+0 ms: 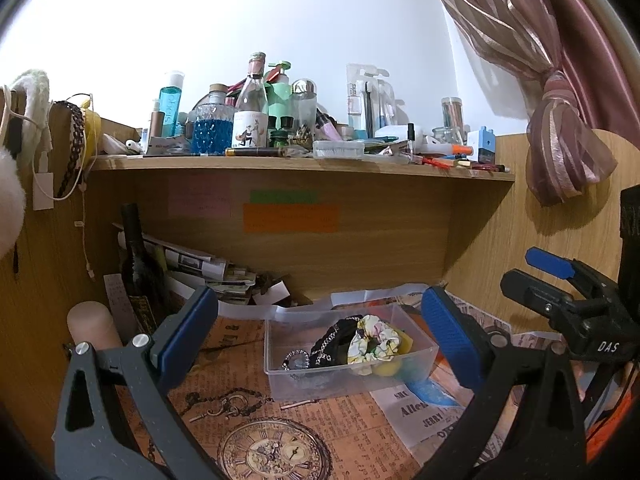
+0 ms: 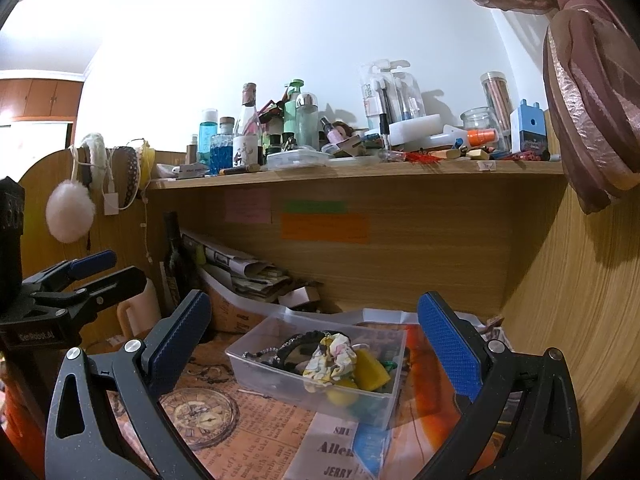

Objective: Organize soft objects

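A clear plastic box (image 1: 276, 356) (image 2: 256, 372) sits on the desk. It holds a floral scrunchie (image 1: 374, 342) (image 2: 330, 358), black lace bands (image 1: 332, 340) (image 2: 296, 344) and yellow soft pieces (image 2: 370, 370). My left gripper (image 1: 320, 340) is open and empty, in front of the box. My right gripper (image 2: 316, 344) is open and empty, also facing the box. Each gripper shows at the edge of the other's view: the right one (image 1: 560, 280) and the left one (image 2: 88, 276).
A cluttered shelf (image 1: 304, 162) (image 2: 356, 170) of bottles runs above. A dark bottle (image 1: 138, 264) and stacked papers (image 1: 200, 268) stand at back left. A white pompom (image 2: 70, 210) and headbands (image 2: 98, 160) hang left. A pink curtain (image 1: 568, 132) hangs right. Printed paper (image 1: 240, 400) covers the desk.
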`<state>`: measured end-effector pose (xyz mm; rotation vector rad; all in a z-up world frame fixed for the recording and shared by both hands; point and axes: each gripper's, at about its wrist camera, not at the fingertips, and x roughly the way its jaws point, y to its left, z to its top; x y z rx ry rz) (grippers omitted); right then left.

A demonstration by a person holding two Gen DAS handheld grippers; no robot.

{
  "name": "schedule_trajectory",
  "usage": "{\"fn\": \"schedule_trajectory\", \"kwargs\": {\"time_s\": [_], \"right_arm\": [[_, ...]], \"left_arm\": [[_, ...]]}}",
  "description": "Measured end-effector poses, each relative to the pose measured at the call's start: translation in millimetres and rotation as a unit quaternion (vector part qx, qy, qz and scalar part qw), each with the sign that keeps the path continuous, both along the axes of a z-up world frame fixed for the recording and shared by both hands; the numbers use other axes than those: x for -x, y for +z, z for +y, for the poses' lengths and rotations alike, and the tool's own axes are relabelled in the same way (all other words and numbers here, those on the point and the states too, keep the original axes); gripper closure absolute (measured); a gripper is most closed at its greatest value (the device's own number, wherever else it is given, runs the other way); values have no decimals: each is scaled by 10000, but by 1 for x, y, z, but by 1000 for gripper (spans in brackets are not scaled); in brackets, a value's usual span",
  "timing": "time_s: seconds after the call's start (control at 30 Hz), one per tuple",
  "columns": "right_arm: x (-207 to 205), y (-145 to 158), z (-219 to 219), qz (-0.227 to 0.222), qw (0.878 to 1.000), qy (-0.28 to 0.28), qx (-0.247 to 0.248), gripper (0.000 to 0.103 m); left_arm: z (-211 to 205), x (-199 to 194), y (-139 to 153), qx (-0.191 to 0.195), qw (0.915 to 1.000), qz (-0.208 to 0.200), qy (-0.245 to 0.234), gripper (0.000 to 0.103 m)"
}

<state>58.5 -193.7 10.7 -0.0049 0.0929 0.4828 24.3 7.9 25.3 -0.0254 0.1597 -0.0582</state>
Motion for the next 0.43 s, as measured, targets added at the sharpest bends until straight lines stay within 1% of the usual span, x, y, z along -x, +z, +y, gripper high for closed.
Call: {"fn": "schedule_trajectory", "kwargs": {"time_s": [0.2,0.43], "right_arm": [[-1,-1,0,11,10000,-20,9,0],[-3,-5,3,75,10000,-60,8,0]], "left_arm": [[-3,0,-2,-50,10000,19,-34,0],[-1,-1,-2,15,10000,29,-65,0]]}}
